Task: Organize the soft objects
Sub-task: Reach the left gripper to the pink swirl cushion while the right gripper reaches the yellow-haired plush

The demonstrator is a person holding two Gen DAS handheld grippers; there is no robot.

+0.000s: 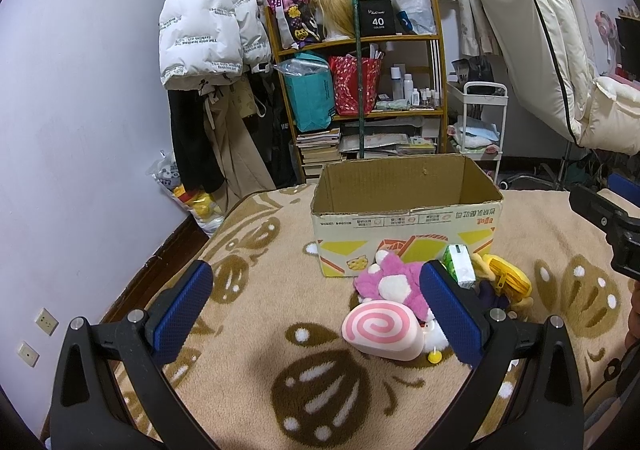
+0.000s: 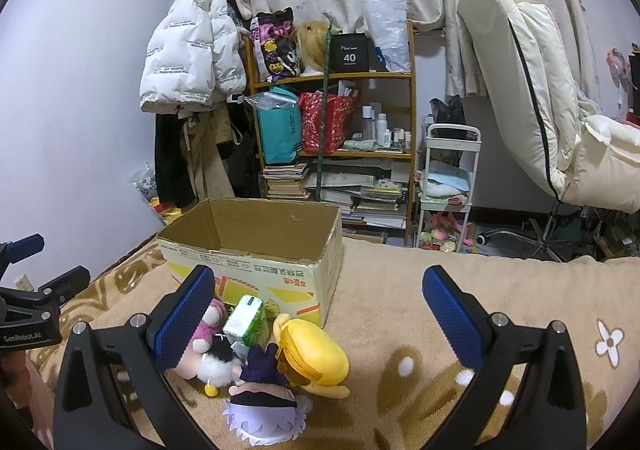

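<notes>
An open cardboard box [image 1: 404, 226] [image 2: 256, 250] stands on the patterned blanket; no toys show inside it. In front of it lies a pile of soft toys: a pink swirl roll cushion [image 1: 382, 330], a pink-and-white plush [image 1: 394, 282] [image 2: 208, 324], a green-and-white carton-shaped toy [image 1: 460, 264] [image 2: 246, 320], a yellow plush pouch [image 1: 510, 276] [image 2: 312, 354] and a purple-haired doll [image 2: 264, 410]. My left gripper [image 1: 316, 310] is open and empty, left of the pile. My right gripper [image 2: 318, 314] is open and empty, above the pile.
The beige-and-brown blanket [image 1: 280, 330] covers the bed. Behind it stand a wooden shelf [image 1: 360, 42] with bags, bottles and books, a white jacket [image 1: 204, 22] on a rack, a small white cart [image 1: 480, 122] and a tilted cream chair [image 1: 560, 50].
</notes>
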